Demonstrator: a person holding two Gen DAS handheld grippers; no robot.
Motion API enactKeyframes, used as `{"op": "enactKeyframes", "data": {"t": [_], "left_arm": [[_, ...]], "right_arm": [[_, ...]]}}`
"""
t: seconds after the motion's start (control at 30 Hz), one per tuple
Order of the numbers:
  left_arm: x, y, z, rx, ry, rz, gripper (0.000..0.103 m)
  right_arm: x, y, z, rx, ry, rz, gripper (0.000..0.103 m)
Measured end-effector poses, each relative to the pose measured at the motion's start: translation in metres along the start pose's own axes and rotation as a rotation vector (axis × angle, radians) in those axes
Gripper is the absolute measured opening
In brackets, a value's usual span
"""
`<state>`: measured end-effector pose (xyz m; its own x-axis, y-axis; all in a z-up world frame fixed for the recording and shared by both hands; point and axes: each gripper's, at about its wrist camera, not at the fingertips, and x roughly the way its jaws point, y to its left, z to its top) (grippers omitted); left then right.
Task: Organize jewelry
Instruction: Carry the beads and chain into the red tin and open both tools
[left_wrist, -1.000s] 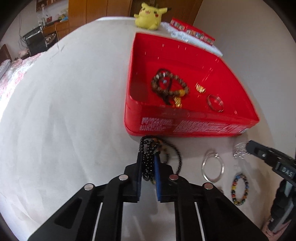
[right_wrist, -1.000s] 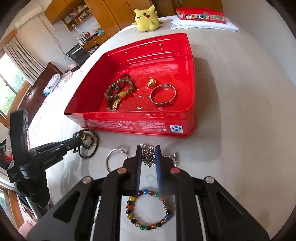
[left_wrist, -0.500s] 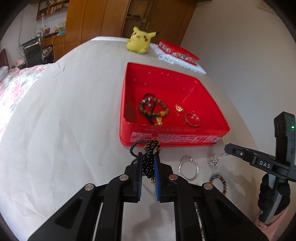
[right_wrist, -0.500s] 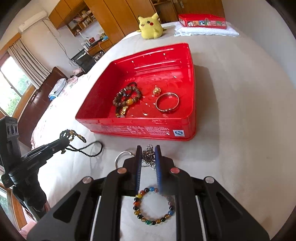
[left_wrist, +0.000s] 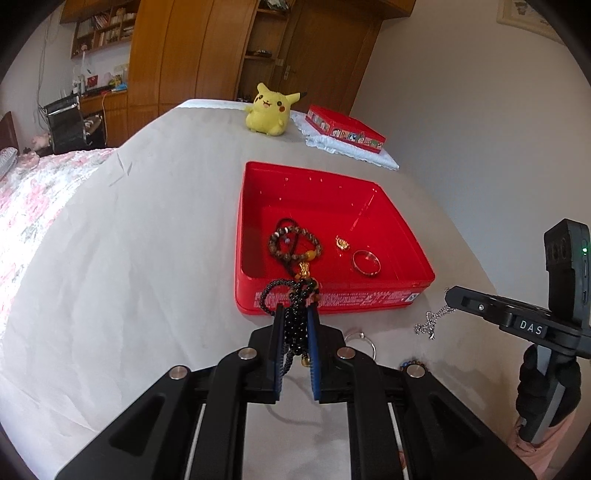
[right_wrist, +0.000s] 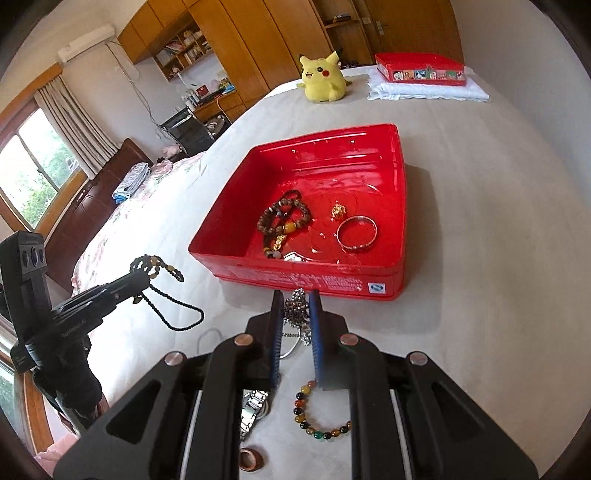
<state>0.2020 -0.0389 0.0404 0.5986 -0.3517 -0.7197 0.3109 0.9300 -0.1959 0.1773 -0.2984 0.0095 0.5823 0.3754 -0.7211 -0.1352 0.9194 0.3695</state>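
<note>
A red tray (left_wrist: 406, 236) (right_wrist: 400, 221) lies on the grey bed cover, holding a brown bead bracelet (left_wrist: 293, 245) (right_wrist: 282, 219), a gold charm (left_wrist: 342, 243) (right_wrist: 338, 210) and a gold bangle (left_wrist: 365, 263) (right_wrist: 356, 232). My left gripper (left_wrist: 295, 314) (right_wrist: 142, 275) is shut on a black bead necklace (left_wrist: 295, 325) (right_wrist: 173, 314), lifted just short of the tray's near wall. My right gripper (right_wrist: 295, 299) (left_wrist: 448, 295) is shut on a silver chain (right_wrist: 295, 314) (left_wrist: 428, 325), which dangles above the cover.
On the cover near me lie a multicoloured bead bracelet (right_wrist: 314, 417), a silver hoop (right_wrist: 210, 338) (left_wrist: 360, 338), a metal watch (right_wrist: 253, 410) and a copper ring (right_wrist: 249, 459). A yellow plush toy (left_wrist: 267, 110) and a red box (left_wrist: 343, 127) on a white cloth sit at the far end.
Both grippers have risen, lifting the black necklace and the silver chain off the cover. The tray now appears farther below and smaller in both views.
</note>
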Motion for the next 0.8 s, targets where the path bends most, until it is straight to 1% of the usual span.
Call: {"op": "enactKeyframes", "data": {"t": [0.23,0.5,0.63,0.8], "left_arm": [[-0.004,-0.004,0.022,0.013,-0.014,0.007,0.011],[-0.002,-0.012,0.067,0.018,-0.058,-0.020,0.011],[0.012,-0.014,0.088,0.009,-0.063,-0.030,0.011],[0.043,-0.016,0.111,0.004,-0.046,-0.010,0.011]], "right_arm": [[-0.003,0.005,0.018,-0.015,-0.007,-0.029,0.012],[-0.003,0.002,0.060,-0.004,-0.035,-0.043,0.012],[0.004,0.000,0.080,0.008,-0.040,-0.049,0.012],[0.023,-0.005,0.105,0.016,-0.039,-0.081,0.012]]}}
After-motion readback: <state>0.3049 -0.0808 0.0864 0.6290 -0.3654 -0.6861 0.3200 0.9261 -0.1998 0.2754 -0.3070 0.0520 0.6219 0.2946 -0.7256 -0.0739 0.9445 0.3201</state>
